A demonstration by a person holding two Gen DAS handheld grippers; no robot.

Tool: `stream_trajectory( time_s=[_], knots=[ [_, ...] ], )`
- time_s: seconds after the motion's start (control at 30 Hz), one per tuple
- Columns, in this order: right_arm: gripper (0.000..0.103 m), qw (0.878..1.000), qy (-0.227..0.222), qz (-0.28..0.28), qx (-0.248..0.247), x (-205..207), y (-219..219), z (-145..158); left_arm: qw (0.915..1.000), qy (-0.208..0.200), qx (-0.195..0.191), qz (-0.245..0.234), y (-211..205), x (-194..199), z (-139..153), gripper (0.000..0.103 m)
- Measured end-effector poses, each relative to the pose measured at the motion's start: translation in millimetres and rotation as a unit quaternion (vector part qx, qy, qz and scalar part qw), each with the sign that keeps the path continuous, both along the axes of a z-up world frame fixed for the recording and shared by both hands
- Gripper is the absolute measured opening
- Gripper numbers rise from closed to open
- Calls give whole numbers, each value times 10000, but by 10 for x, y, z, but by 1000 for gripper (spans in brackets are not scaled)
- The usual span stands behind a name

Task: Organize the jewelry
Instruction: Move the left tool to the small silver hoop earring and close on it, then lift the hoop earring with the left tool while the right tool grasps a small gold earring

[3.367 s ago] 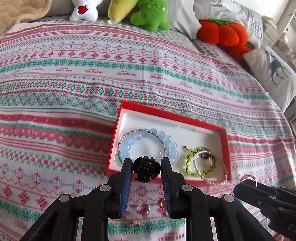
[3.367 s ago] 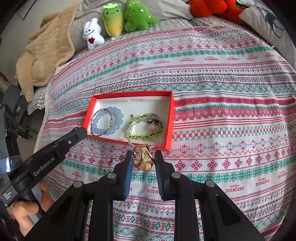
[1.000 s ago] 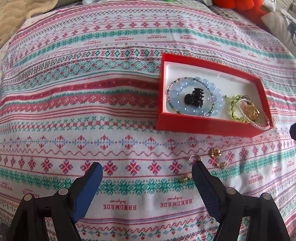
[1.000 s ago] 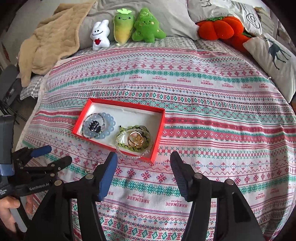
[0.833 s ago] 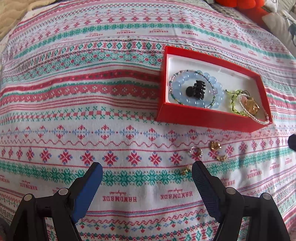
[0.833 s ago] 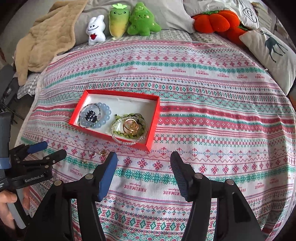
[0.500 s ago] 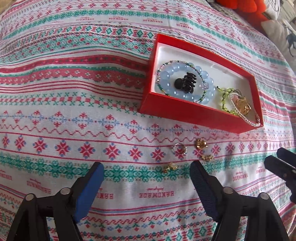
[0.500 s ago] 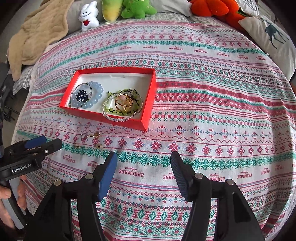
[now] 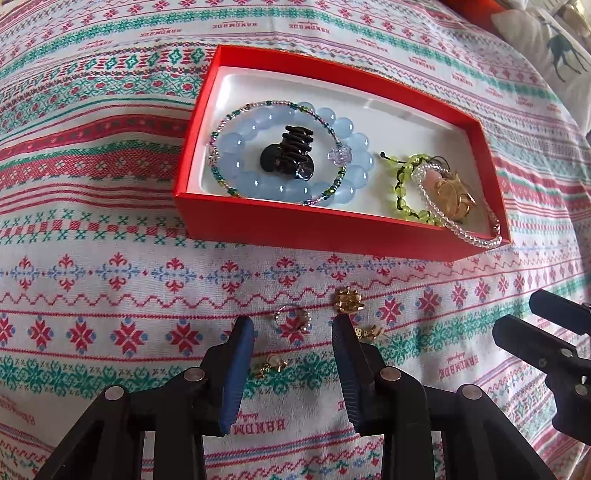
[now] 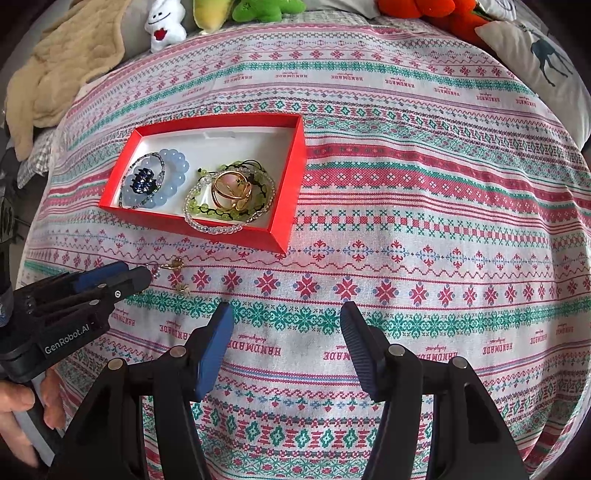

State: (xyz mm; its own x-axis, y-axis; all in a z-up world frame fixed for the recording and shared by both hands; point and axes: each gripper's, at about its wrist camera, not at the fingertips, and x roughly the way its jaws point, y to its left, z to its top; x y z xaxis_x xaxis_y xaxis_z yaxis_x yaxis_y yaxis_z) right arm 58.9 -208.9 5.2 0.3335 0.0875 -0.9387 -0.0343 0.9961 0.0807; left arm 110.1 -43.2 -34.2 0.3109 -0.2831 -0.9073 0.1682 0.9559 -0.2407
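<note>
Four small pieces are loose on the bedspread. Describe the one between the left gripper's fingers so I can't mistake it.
Start at the red box on the patterned bedspread, then drop to the loose pieces in front of its near wall. Between the fingers of the left gripper lies a thin silver-toned ring. Its three neighbours are chunky and gold; this one is an open, pale hoop.

a bed covered by a white spread with red, pink and green knitted-look bands (image 10: 406, 206) carries a shallow red cardboard box with a white lining (image 9: 332, 230). just in front of the box, four small pieces lie on the cloth: a silvery ring (image 9: 292, 318), a gold flower-shaped earring (image 9: 348, 300), a small gold stud (image 9: 367, 331) and a pearl-tipped gold earring (image 9: 271, 363). a beige quilted blanket (image 10: 62, 70) and plush toys (image 10: 164, 24) lie at the far edge.
</note>
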Motion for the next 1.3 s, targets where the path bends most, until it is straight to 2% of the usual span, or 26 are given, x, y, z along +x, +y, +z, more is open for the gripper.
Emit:
stream_trajectory(
  time_s=[0.3, 0.43, 0.57, 0.6, 0.63, 0.83, 1.1, 1.17, 1.23, 1.3],
  knots=[
    [62, 10000, 33, -5, 2, 39, -11, -30, 9999, -22, 136, -42, -95, 100, -129, 33],
    [62, 10000, 46, 10, -13, 58, 9, -44, 9997, -82, 230, -64, -146, 136, -152, 19],
    [62, 10000, 63, -6, -26, 83, 21, -65, 9998, -84, 189, -59, -133, 145, -139, 13],
    [62, 10000, 70, -10, -16, 93, 21, -72, 9998, -72, 161, -55, -118, 144, -133, 3],
    [62, 10000, 82, -14, 2, 100, 23, -78, 9999, -50, 123, -42, -93, 141, -123, 3],
    [62, 9998, 134, -5, 121, 138, 99, -113, 10000, -26, 15, 71, 53, 125, -86, 3],
    [62, 9996, 187, -15, 215, 181, 184, -156, 9995, 39, -317, -41, 72, 108, -98, 4],
    [62, 9996, 196, -17, 209, 190, 198, -166, 9994, 80, -315, -128, -1, 114, -113, 7],
    [62, 9996, 205, -24, 216, 197, 208, -177, 9995, 58, -247, -206, -66, 108, -120, 17],
    [62, 9995, 215, -29, 215, 204, 217, -187, 9996, 22, -160, -252, -119, 103, -125, 22]
  ],
)
